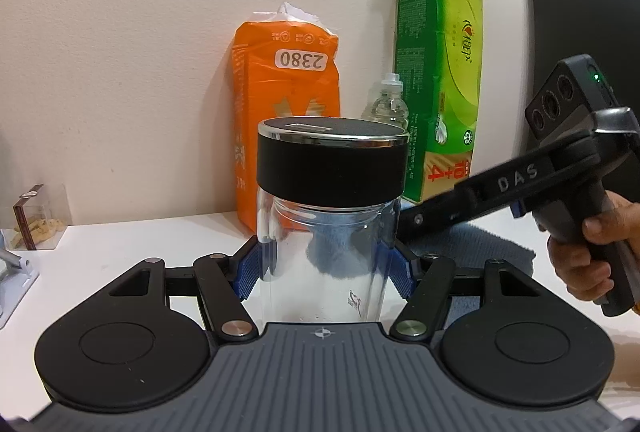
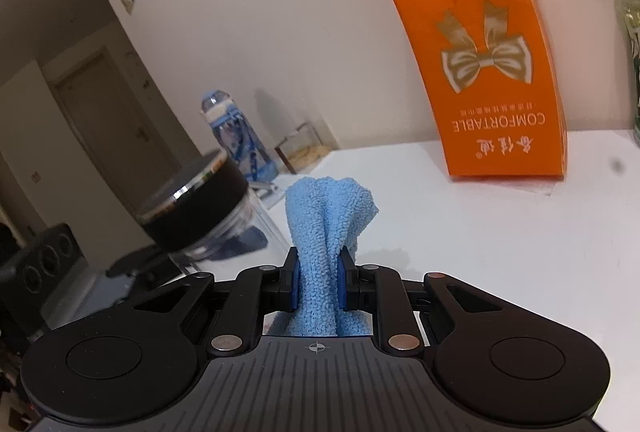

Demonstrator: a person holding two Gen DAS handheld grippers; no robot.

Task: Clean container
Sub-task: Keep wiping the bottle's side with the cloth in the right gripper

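A clear glass jar (image 1: 326,264) with a black lid (image 1: 332,160) stands upright between the blue pads of my left gripper (image 1: 326,266), which is shut on its body. The jar also shows in the right wrist view (image 2: 200,208) at the left, tilted by the lens. My right gripper (image 2: 318,280) is shut on a bunched light blue cloth (image 2: 326,232) that sticks up past its fingertips. In the left wrist view the right gripper's body (image 1: 560,160) reaches in from the right behind the jar, and the cloth (image 1: 480,244) lies there on the table.
An orange package (image 1: 284,120) and a tall green package (image 1: 440,64) stand against the wall on the white table (image 1: 140,244), with a small clear bottle (image 1: 386,100) between them. A clear box of snacks (image 1: 38,220) sits at the left. A blue water bottle (image 2: 236,140) stands farther back.
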